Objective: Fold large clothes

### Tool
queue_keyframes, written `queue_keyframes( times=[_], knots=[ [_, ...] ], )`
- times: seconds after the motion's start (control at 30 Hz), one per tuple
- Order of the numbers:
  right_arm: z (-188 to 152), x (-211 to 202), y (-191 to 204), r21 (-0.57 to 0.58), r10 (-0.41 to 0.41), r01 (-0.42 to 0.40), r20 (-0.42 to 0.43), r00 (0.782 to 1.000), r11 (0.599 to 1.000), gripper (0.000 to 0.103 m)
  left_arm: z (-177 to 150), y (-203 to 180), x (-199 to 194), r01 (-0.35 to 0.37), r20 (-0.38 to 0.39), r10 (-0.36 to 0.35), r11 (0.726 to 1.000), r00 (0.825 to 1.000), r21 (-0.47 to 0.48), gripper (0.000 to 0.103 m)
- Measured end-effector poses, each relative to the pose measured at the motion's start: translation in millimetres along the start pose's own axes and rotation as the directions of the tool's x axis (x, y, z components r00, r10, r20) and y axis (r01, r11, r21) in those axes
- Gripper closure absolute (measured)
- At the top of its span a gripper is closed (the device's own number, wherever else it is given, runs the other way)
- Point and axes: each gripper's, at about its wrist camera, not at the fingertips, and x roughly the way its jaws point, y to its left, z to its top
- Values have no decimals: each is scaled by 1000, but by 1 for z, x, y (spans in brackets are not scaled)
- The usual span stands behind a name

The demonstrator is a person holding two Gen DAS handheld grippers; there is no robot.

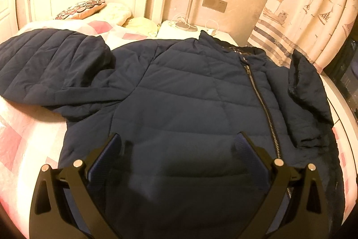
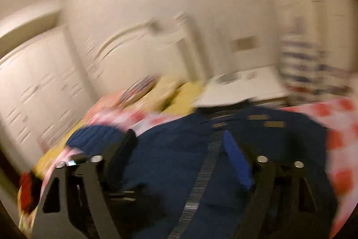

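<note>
Navy quilted jacket (image 1: pixel 179 86) spread front-up across the pink-checked quilt (image 1: pixel 20 140), filling the middle of the left wrist frame. Collar toward the upper right of centre, hem running under the bottom edge, so long axis nearly bottom-to-top, leaning a little right. Zipper (image 1: pixel 261 104) closed, slanting from lower right up toward the collar. One sleeve (image 1: pixel 49 68) stretched out flat to the upper left; the other sleeve (image 1: pixel 306 91) already doubled in over the body at the right edge.

Left gripper (image 1: pixel 180 140) poised low over the hem, fingers spread wide, nothing between the pads, jacket cloth showing through the gap. Outstretched sleeve up and to the left of it, well apart from the fingertips.

Right wrist frame badly smeared by motion. Right gripper (image 2: pixel 179 138) also spread wide and empty, over the jacket body with the zipper running up between its fingers, closer to the right one. Sleeve end just visible at middle left, beyond the left finger.

Judged from this: unfolded sleeve the next piece to bring in, lying on the left gripper's side and crosswise to the jacket's long axis, so left gripper the nearer tool; reach up-left, pinch near the cuff, carry rightward over the chest. Puffy filling likely to spring back; slippery shell possibly sliding from a shallow pinch
</note>
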Motion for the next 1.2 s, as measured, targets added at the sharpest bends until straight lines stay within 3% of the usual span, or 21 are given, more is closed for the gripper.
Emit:
queue_keyframes(
  times=[0.03,0.1,0.13,0.2,0.3,0.37,0.43,0.5,0.57,0.7,0.73,0.8,0.87,0.97,1.07,1.13,1.2],
  knots=[
    [-3,-13,-14,37,-30,29,30,999,999,28,0,0,0,-1,1,1,1000,1000,-1,2],
    [-14,-42,-58,117,-179,172,50,983,978,29,1,-3,-2,-4,4,4,1000,1000,0,3],
    [-20,-44,-75,132,-241,237,13,970,962,30,3,-6,-3,16,0,-16,1000,1000,-3,3],
    [-38,-28,-108,129,-336,355,-150,930,926,33,12,-16,-3,122,-37,-124,992,992,-34,3],
    [-63,3,-122,54,-381,407,-258,888,912,35,30,-53,-2,227,-68,-229,973,971,-29,3],
    [-71,17,-117,-17,-438,452,-286,853,892,35,45,-88,1,241,-64,-239,970,969,26,3],
    [-71,23,-111,-69,-477,478,-286,831,876,34,55,-115,11,254,-68,-250,965,966,58,3],
    [-74,25,-111,-80,-481,480,-292,827,874,33,64,-140,27,267,-86,-262,962,961,58,4],
    [-74,27,-115,-59,-464,468,-295,835,882,33,69,-159,46,275,-109,-267,960,957,60,11],
    [-79,27,-117,-30,-445,458,-298,844,889,33,61,-191,79,324,-177,-314,945,933,33,50],
    [-78,26,-116,-29,-447,460,-299,843,887,33,60,-193,77,307,-163,-296,951,941,42,72],
    [-78,24,-116,-25,-446,460,-300,843,888,33,60,-190,61,273,-94,-266,960,959,59,92],
    [-78,25,-116,-22,-443,458,-299,845,889,33,65,-180,36,302,-20,-301,951,953,65,93],
    [-78,24,-115,-19,-441,457,-298,846,889,33,80,-154,-21,260,117,-272,960,955,106,93],
    [-78,23,-114,-18,-441,457,-298,847,889,33,98,-109,-68,180,213,-197,979,957,99,94],
    [-78,23,-114,-18,-442,458,-299,846,889,33,105,-71,-83,112,223,-127,990,967,81,93],
    [-78,23,-114,-20,-444,459,-300,845,888,33,103,-41,-78,54,174,-67,995,982,79,92]
  ],
)
